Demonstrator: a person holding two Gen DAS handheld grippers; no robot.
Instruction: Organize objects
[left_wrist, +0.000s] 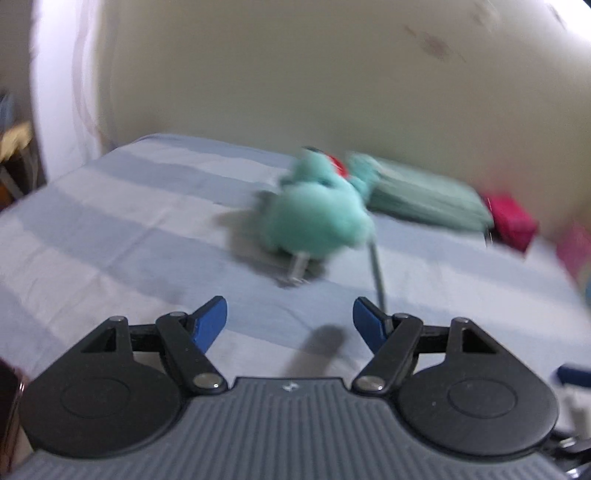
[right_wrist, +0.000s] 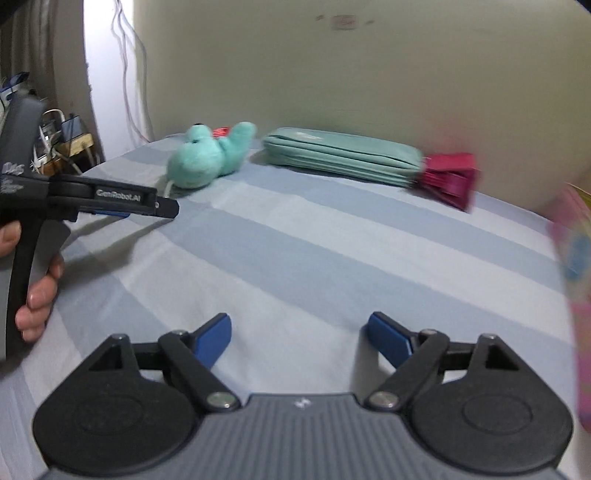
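A bed covered by a striped blue sheet (right_wrist: 295, 236) fills both views, and everything to be organized is gathered along its far edge, against the wall. The largest item, a flat teal pouch (right_wrist: 343, 157), lies at the far right; a magenta box (right_wrist: 448, 177) is touching or just beside its right end, though blur hides which. A teal plush toy (right_wrist: 207, 157) lies just left of the pouch, a red patch showing on it, with a thin grey cord (left_wrist: 378, 275) seen trailing from it toward the near side in the left wrist view.

The right gripper (right_wrist: 299, 336) is held over bare sheet, well apart from the items, its jaws wide and nothing between them. The left gripper (left_wrist: 290, 321) is likewise spread partway and empty, with the plush ahead of it; in the right wrist view it is seen at the left, held by a hand (right_wrist: 37, 291).

Several slips are judged possible. The soft plush could be pinched only by its fur and dropped. The cord could be snagged and the toy dragged. The box could be nudged off the right edge if the pouch is pushed.
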